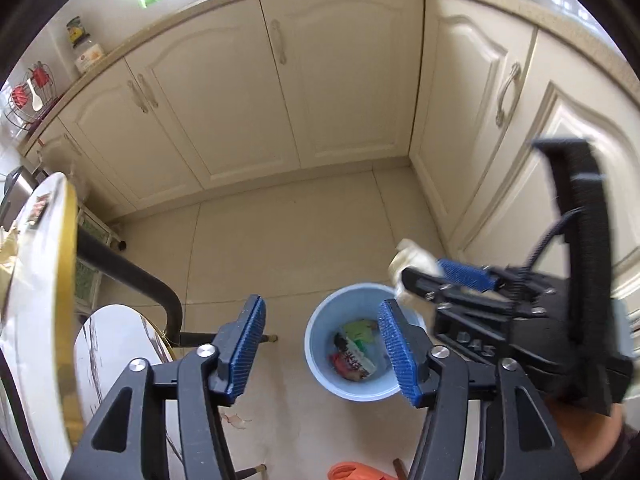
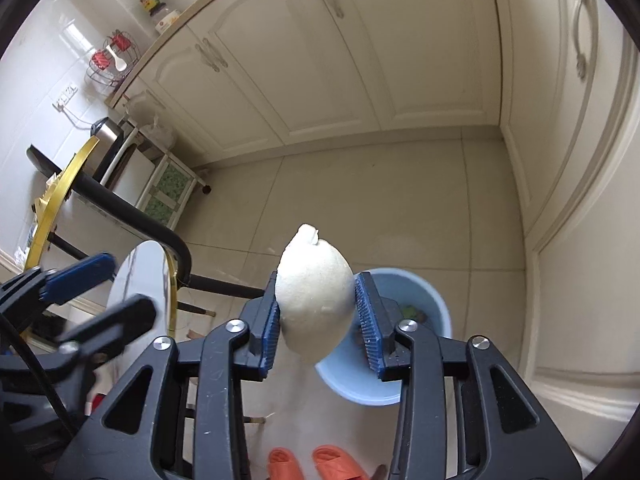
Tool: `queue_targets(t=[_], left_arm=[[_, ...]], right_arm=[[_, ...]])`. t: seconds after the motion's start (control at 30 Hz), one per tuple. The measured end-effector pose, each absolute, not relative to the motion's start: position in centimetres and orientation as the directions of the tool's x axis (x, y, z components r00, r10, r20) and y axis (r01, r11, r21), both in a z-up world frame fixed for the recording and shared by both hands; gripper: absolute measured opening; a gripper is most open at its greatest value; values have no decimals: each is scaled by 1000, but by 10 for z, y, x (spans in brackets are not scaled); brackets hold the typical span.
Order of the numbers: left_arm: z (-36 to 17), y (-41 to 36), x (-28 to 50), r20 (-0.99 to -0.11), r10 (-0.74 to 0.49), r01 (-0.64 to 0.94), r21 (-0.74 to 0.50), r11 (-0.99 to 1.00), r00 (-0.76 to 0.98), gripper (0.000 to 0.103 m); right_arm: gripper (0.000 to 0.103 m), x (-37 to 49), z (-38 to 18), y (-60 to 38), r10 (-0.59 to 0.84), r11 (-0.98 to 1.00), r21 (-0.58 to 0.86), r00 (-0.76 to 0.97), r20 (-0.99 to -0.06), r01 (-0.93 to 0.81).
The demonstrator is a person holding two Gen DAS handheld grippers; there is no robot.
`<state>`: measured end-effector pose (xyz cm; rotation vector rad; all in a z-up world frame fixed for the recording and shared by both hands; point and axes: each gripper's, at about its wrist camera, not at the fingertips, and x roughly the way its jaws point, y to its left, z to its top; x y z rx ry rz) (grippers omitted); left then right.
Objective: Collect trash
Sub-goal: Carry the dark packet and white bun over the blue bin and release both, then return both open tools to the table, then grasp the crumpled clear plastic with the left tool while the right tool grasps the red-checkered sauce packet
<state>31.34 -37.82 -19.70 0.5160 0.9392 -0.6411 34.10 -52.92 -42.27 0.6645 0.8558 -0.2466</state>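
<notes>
1. The round light-blue bin (image 1: 348, 354) sits on the pale floor tiles (image 1: 288, 240). It already has some trash inside: shiny snack wrappers (image 1: 354, 354) in green, red and black. So part of the job looks done.
2. The left gripper (image 1: 320, 350) is let go, with nothing between its bumpy blue pads (image 1: 246, 346). It hangs just over the bin.
3. The right gripper (image 2: 318, 320) has a pale, egg-shaped lump (image 2: 314, 300) between its blue pads. The lump looks soft and a bit grainy, with a small twist on top. It may be a bun or a wad of paper; I cannot tell which.
4. The left pad touches the lump, but there seems to be a thin gap at the right pad, so the hold looks loose or just let go.
5. The lump is in the air, near the bin's rim, not inside yet. It has yet to land in the bin.
6. A little scrap (image 1: 240, 420) lies on the floor beside the bin, maybe more trash to pick up.
</notes>
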Motion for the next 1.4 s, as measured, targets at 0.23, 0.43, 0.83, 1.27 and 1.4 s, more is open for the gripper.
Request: queue_targets(t=[0.23,0.43,0.83,1.27,1.4], left_arm=[[-155,-367,284,-803,-344,704,127,699,487,61],[-120,-321,252,-747,-383,678,121,725,543,64],[-72,-181,228,-686,-318,525,110,844,654,76],[-82,-49,318,-738,-198,343,48,938,645,81],[-95,-58,350,-769,-187,356,56,933,612,79]], right_arm=[[62,331,-391,-517,33,767,456,683,-730,451],[75,317,-337,-486,-7,801,428,723,-691,418],[83,342,-253,-378,55,911,350,776,-629,219],[86,439,-233,-287,94,984,173,727,-680,34],[86,480,-243,-281,79,995,103,694,-716,-7]])
